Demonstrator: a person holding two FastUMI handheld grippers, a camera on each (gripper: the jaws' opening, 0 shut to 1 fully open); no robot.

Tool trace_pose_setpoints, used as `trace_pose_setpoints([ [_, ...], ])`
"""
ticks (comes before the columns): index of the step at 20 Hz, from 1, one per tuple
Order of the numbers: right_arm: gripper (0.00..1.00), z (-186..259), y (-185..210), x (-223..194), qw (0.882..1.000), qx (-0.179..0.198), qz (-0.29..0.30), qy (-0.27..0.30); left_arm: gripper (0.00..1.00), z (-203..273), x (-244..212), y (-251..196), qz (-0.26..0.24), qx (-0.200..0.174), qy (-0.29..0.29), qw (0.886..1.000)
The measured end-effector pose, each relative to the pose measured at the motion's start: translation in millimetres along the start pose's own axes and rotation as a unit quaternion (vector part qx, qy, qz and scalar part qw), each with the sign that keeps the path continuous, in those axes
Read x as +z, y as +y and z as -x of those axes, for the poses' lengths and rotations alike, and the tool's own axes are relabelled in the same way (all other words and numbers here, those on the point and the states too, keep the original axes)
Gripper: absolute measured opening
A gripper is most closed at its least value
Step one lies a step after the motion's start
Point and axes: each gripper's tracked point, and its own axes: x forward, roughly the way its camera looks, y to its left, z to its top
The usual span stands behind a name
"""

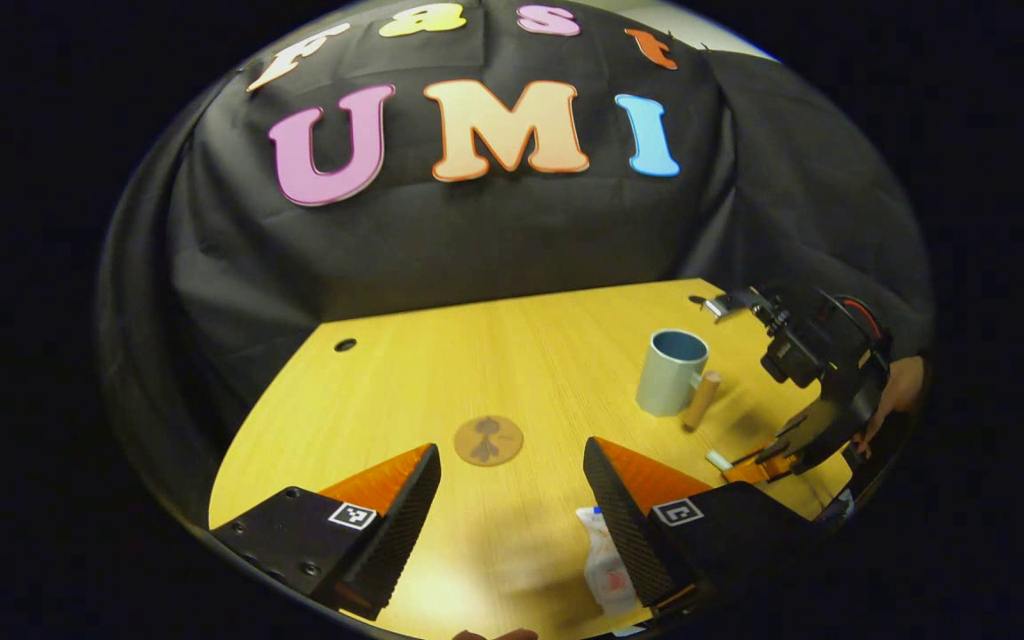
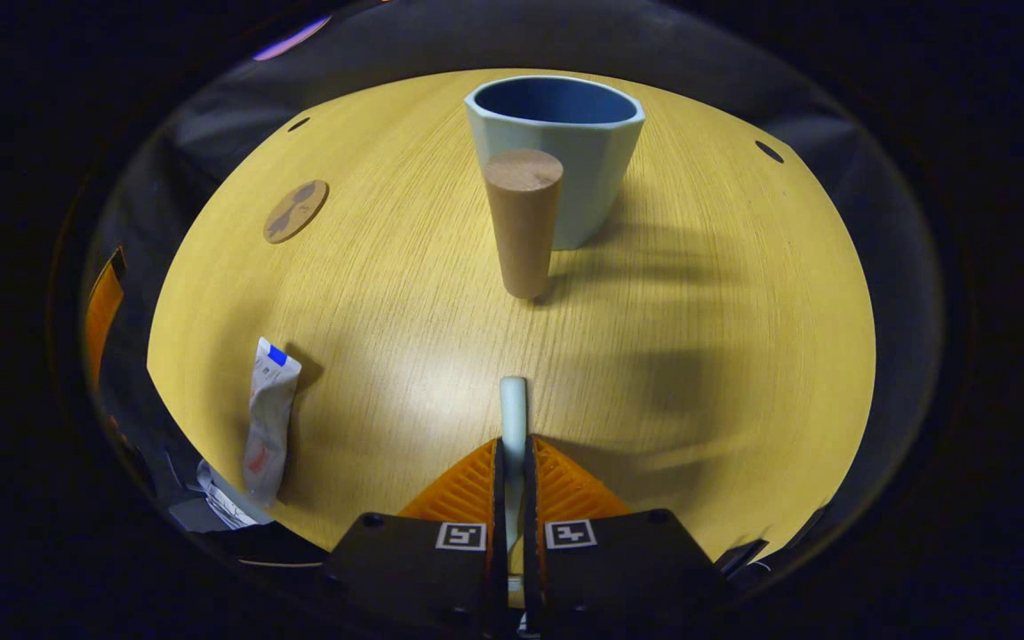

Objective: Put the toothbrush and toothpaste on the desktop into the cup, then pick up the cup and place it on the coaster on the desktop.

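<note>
Two items are still outside the cup [image 2: 556, 151]: the toothbrush [image 2: 513, 418] is pinched in the closed right tongs [image 2: 513, 462] low over the surface [image 2: 699, 293], just short of the cup. The toothpaste [image 1: 605, 560] lies beside the wide-open, empty left tongs [image 1: 512, 498], with the coaster [image 1: 488, 440] just ahead. A lift and tilt over the rim is judged to be called for next.

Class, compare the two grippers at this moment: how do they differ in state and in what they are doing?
1. The left gripper is open; the right gripper is shut.
2. The left gripper holds nothing, with the toothpaste lying on the desk by one finger; the right gripper clamps the toothbrush.
3. The right gripper faces the cup; the left gripper faces the coaster.
Both sit low over the desk.
</note>
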Motion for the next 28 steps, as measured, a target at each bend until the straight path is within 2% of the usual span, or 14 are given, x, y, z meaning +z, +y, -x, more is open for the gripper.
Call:
trace_pose_setpoints([
  [4,0.10,0.2,0.1,0.5,1.000,0.004,0.002,-0.006,0.94,-10.3,-36.6,-20.3,0.002,-0.022,0.055,0.998],
  [9,0.10,0.3,0.2,-0.2,1.000,0.011,0.002,-0.013,0.94,-17.8,-83.3,-50.3,-0.021,-0.060,0.130,0.989],
  [17,0.10,1.3,0.3,-0.4,0.999,0.020,0.021,-0.027,0.95,-33.8,-124.8,-56.3,-0.024,-0.049,0.211,0.976],
  [19,0.10,1.5,0.7,-0.8,0.999,0.022,0.030,-0.033,0.94,-36.1,-134.6,-62.7,-0.012,-0.057,0.234,0.970],
  [20,0.10,1.7,1.0,-0.5,0.998,0.023,0.034,-0.037,0.92,-36.2,-127.4,-65.3,-0.005,-0.056,0.226,0.973],
  [22,0.10,1.7,1.6,-0.8,0.998,0.027,0.045,-0.044,0.82,-40.2,-129.7,-68.4,0.003,-0.050,0.227,0.973],
  [24,0.10,2.1,1.7,-0.9,0.996,0.032,0.059,-0.051,0.63,-43.2,-128.4,-71.4,0.009,-0.047,0.226,0.973],
  [25,0.10,3.0,5.0,0.4,0.996,0.035,0.065,-0.056,0.36,-46.0,-128.4,-72.0,0.015,-0.051,0.225,0.973],
  [27,0.10,4.4,6.6,1.0,0.994,0.040,0.075,-0.064,0.20,-46.1,-126.2,-72.6,0.028,-0.048,0.223,0.973],
  [28,0.10,4.3,6.1,1.2,0.994,0.041,0.074,-0.066,0.18,-45.0,-127.2,-72.1,0.038,-0.046,0.226,0.972],
])
